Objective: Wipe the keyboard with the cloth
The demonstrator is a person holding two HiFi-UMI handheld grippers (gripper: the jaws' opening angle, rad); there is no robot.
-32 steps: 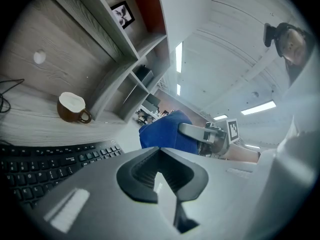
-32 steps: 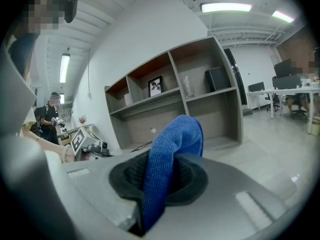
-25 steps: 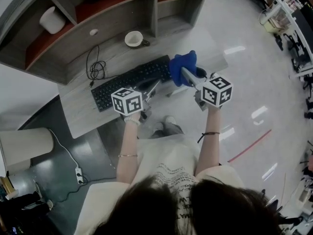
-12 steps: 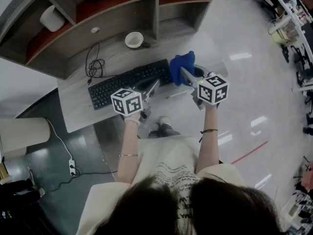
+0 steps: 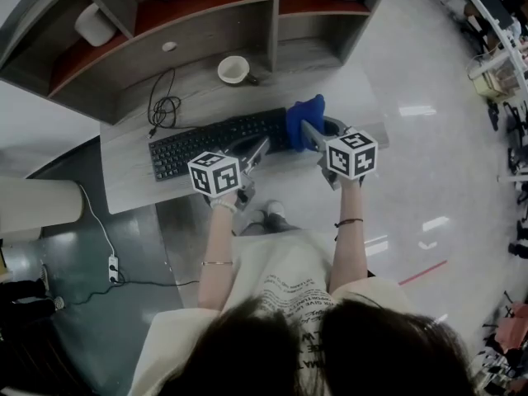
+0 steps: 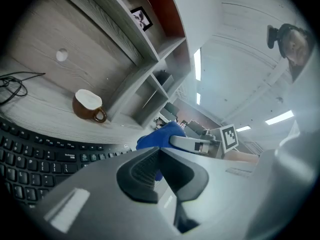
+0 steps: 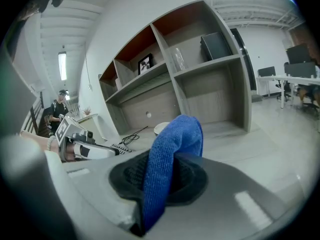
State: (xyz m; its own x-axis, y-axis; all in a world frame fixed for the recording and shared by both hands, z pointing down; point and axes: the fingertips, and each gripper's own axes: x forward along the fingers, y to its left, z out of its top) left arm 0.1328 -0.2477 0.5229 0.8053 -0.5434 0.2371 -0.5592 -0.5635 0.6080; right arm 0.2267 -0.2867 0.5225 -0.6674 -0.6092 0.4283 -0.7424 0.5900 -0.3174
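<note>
In the head view, I am holding the cloth [image 5: 304,115] in my right tongs [image 5: 308,132] above the right end of the keyboard [image 5: 216,140] on the desk [image 5: 132,184]. My left tongs [image 5: 261,148] are hovering near its front edge. In the left gripper view, those jaws are pressing together on nothing. In the right gripper view, the jaws are pinching the cloth's fold. I reckon I should lower it until it drapes flat, then sweep lightly leftward along the keys.

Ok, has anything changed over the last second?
The right gripper, shut on the blue cloth, has edged slightly left, toward the keyboard's right end. Nothing was picked up or let go. The left gripper stays shut and empty near the keyboard's front edge; the keyboard, cup and cable have not moved.
</note>
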